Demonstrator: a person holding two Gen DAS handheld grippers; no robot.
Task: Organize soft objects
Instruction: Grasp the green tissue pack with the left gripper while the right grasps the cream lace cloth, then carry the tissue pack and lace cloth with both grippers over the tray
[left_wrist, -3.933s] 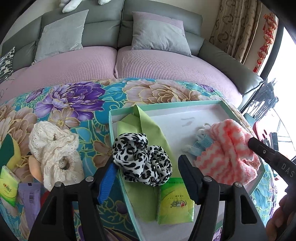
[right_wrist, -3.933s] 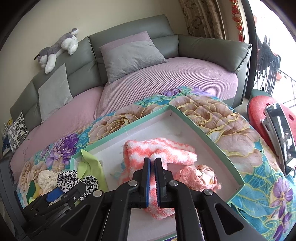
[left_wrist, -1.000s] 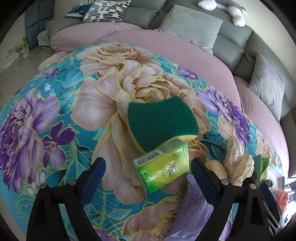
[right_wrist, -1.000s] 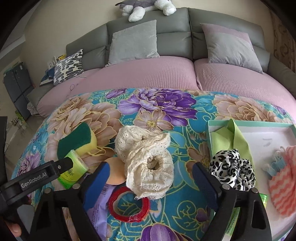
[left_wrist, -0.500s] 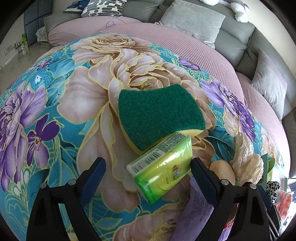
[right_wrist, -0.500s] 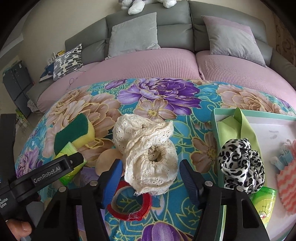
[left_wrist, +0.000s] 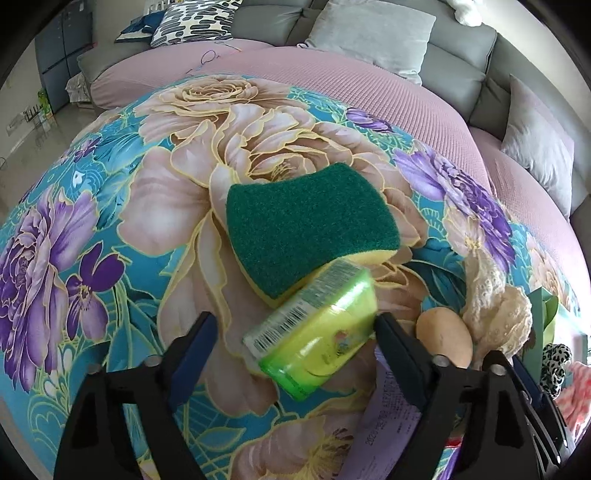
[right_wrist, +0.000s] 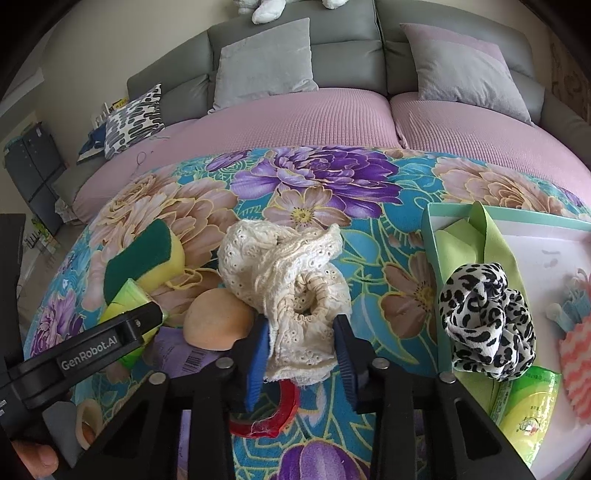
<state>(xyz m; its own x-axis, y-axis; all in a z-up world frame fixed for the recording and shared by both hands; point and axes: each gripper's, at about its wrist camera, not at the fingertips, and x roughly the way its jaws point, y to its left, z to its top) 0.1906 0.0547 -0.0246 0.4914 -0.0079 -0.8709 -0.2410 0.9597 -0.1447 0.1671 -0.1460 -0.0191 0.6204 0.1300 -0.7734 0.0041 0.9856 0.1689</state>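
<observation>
Since a second ago both tongs have narrowed around their targets, the right far more than the left. The right tongs (right_wrist: 300, 352) are closing on the cream lace scrunchie (right_wrist: 286, 284); its near frilled edge sits between the blue pads, which look to be just meeting the fabric, though a firm pinch is not yet certain. The left tongs (left_wrist: 291, 343) are closing too, wide apart, with the green tissue pack (left_wrist: 314, 332) between them; the right-hand pad touches its corner, the other stands clear.

Just beyond the left tongs the pack leans on a green-and-yellow sponge (left_wrist: 310, 232). Beside the scrunchie, to the left of the right tongs, lies a peach makeup sponge (right_wrist: 218, 321); under them a red ring (right_wrist: 273, 413). Further right is the teal box (right_wrist: 430, 236) with a leopard scrunchie (right_wrist: 487, 314) already inside, all on the flowered bench (right_wrist: 317, 177).

The scrunchie is probably light and floppy, so it should bunch and sag; gripping the gathered elastic band rather than the loose frill would hold better. The pack's wrapper seems slick and squashy; its long flat sides suit best.
</observation>
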